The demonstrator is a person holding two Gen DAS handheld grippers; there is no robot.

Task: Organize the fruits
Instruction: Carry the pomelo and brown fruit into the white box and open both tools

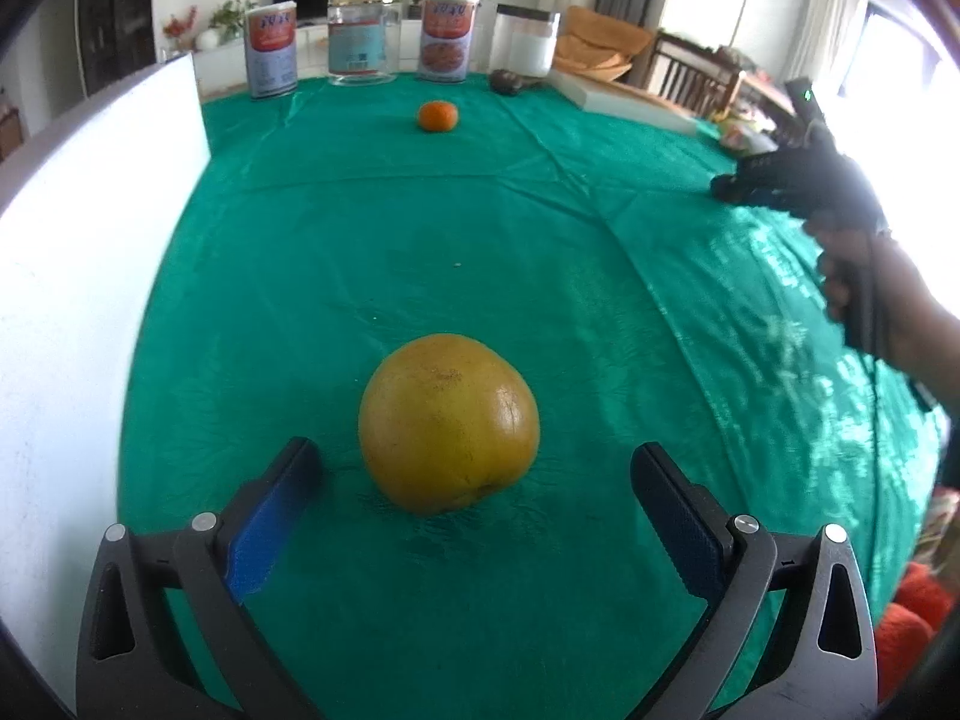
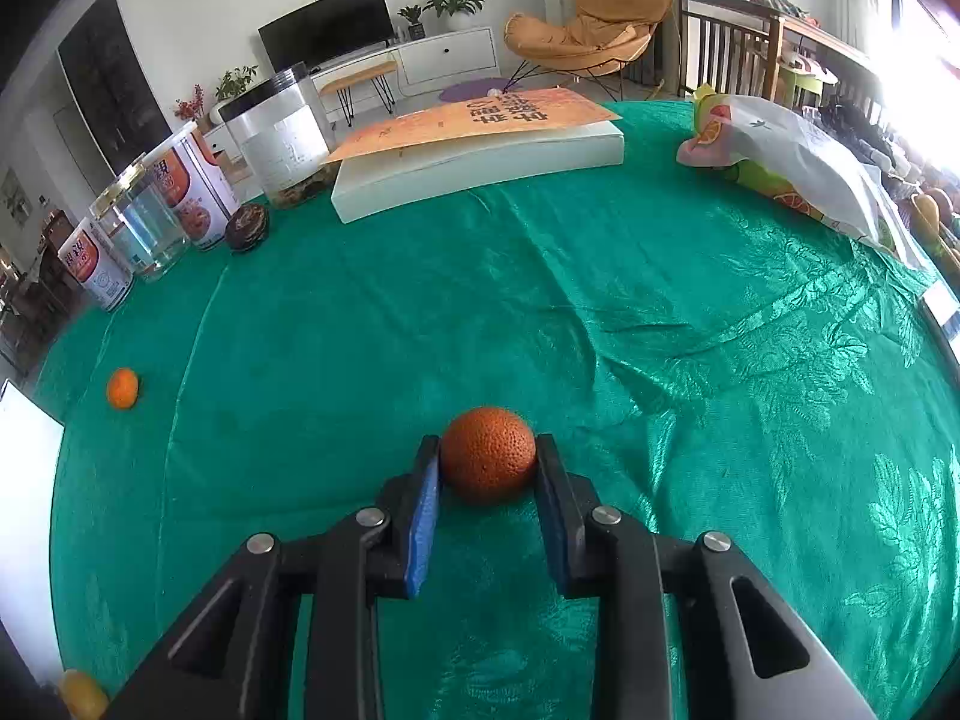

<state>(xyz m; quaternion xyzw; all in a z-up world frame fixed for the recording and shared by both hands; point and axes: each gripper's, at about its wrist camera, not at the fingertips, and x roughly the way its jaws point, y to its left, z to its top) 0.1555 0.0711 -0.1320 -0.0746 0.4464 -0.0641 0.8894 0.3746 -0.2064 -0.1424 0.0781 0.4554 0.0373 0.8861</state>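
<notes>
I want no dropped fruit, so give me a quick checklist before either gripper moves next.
1. Right gripper shut on the dark orange: ok.
2. Orange centred between the pads: ok.
3. Left gripper open wide enough for the yellow grapefruit: ok.
4. Left pads touching the grapefruit: not ok, gaps on both sides.
5. Small tangerine clear of both grippers: ok.
6. Where the fruit should go: cannot tell.

A: Green tablecloth (image 2: 600, 312) — shiny woven fabric, leaf pattern catching the light, creased all over.

B: And that orange (image 2: 487, 461) in the right gripper (image 2: 489, 450) — rough, pitted, matt skin. The big yellow fruit (image 1: 449, 423) looks smoother, faintly glossy.

A: Gripper pads (image 2: 423, 516) look like textured blue rubber on matt black plastic arms, with bright metal pins.

B: Clear glass jar (image 1: 362, 39) at the back, shiny.
</notes>
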